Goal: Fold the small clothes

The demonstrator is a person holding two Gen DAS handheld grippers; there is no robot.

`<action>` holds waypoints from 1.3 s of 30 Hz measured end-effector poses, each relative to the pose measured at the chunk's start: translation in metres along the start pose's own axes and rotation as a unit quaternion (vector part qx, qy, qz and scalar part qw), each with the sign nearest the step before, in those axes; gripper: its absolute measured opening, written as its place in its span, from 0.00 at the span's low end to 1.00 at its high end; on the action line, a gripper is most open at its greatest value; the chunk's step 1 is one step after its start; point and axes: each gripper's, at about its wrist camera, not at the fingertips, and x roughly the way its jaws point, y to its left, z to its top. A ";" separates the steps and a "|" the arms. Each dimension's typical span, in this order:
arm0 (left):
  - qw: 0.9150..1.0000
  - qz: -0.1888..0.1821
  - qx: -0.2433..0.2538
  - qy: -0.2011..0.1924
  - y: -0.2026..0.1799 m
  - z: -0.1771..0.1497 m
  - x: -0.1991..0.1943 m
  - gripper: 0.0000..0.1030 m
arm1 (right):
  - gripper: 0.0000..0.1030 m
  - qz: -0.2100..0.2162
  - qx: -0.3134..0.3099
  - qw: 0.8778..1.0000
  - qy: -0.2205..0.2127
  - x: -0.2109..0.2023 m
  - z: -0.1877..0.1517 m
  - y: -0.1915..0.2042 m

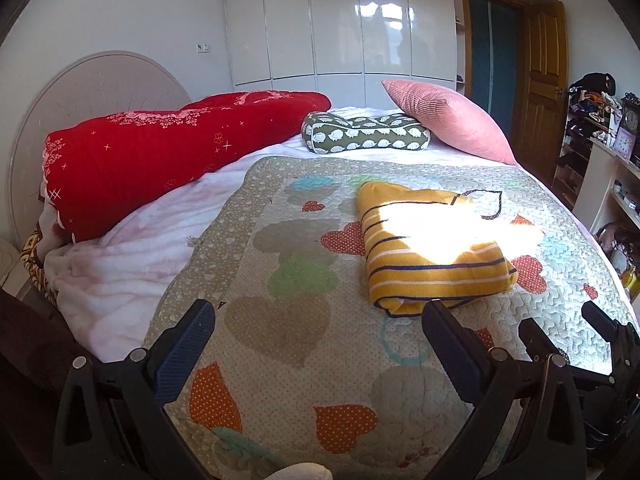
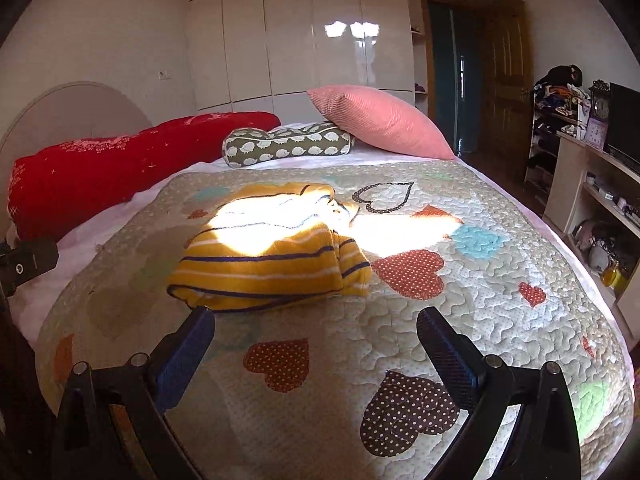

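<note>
The soft, light striped garment [image 2: 268, 256] suits a hem-edge grip; left claw [image 1: 320, 344] and right claw [image 2: 316, 340] gape wide, empty.

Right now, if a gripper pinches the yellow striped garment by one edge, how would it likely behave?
The yellow striped garment looks soft-knit, so it would probably droop and unfold. Its loose folded layers likely separate. Pushed, it may bunch on the textured quilt.

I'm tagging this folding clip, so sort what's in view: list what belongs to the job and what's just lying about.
Belongs to the job:
- yellow striped garment, folded on the heart quilt
- left tool, open, holding nothing
- right tool, open, holding nothing

Just lying about:
- red duvet
- green sheep cushion
- pink pillow
- clock on the shelf
</note>
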 end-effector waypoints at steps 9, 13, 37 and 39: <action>1.000 -0.014 0.008 0.010 -0.006 -0.005 0.004 1.00 | 0.99 0.000 0.003 1.000 0.013 0.004 0.000 -0.002; 1.000 -0.018 0.009 0.017 -0.008 -0.007 0.006 1.00 | 0.99 -0.001 0.008 1.000 0.016 0.005 -0.001 -0.003; 0.998 -0.038 -0.002 0.053 -0.008 -0.018 0.023 1.00 | 0.99 -0.004 0.002 0.999 0.038 0.013 -0.005 0.000; 0.998 -0.038 -0.002 0.055 -0.008 -0.019 0.024 1.00 | 0.99 -0.004 0.000 0.999 0.039 0.013 -0.006 0.002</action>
